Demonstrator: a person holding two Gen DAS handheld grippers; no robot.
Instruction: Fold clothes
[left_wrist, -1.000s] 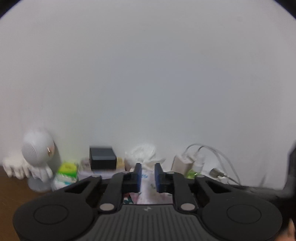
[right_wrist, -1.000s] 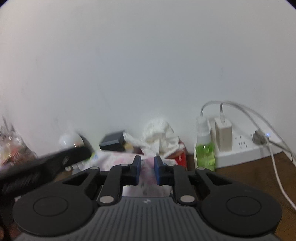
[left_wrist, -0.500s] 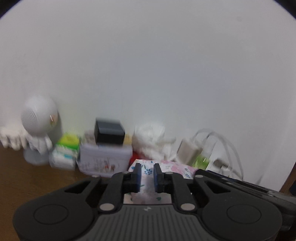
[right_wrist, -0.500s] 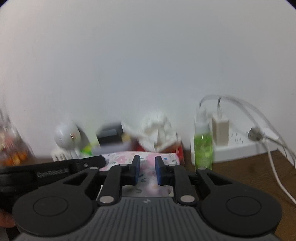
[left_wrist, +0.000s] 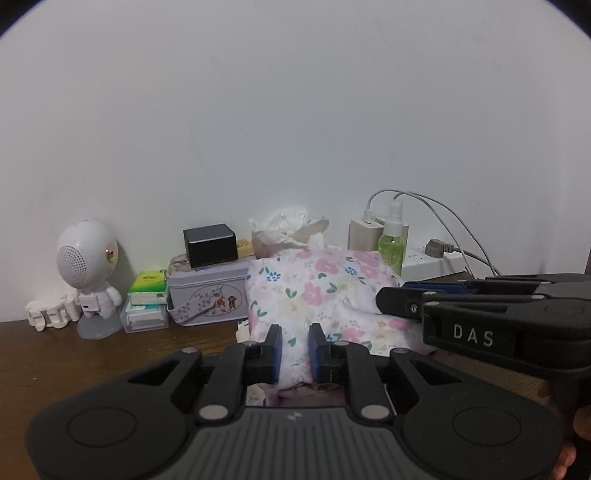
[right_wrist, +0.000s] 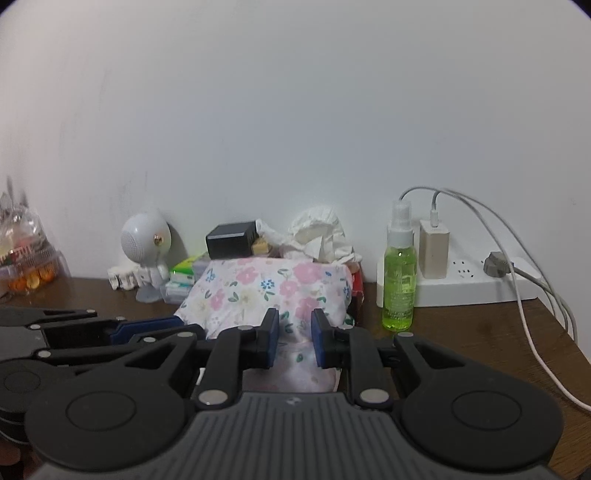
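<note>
A white garment with pink and blue flowers (left_wrist: 317, 291) is bunched up above the brown table, in front of the clutter by the wall. My left gripper (left_wrist: 295, 347) is shut on its lower fold, with cloth filling the narrow gap between the blue pads. In the right wrist view the same floral garment (right_wrist: 266, 288) runs down between the pads of my right gripper (right_wrist: 293, 339), which is shut on it. The two grippers sit side by side: the right gripper (left_wrist: 391, 299) shows edge-on at the cloth's right side, and the left gripper (right_wrist: 177, 325) shows at the cloth's left side.
Along the white wall stand a white astronaut speaker (left_wrist: 88, 258), a tin box (left_wrist: 207, 291) with a black box (left_wrist: 210, 243) on it, crumpled tissue (left_wrist: 288, 229), a green spray bottle (right_wrist: 400, 273) and a power strip (right_wrist: 480, 284) with cables. A bag of snacks (right_wrist: 26, 258) sits far left. A hand (left_wrist: 580, 424) grips the right tool.
Both views have dropped from the wall towards the table. The floral garment now fills much more of each view, and the two grippers have come close beside each other.
</note>
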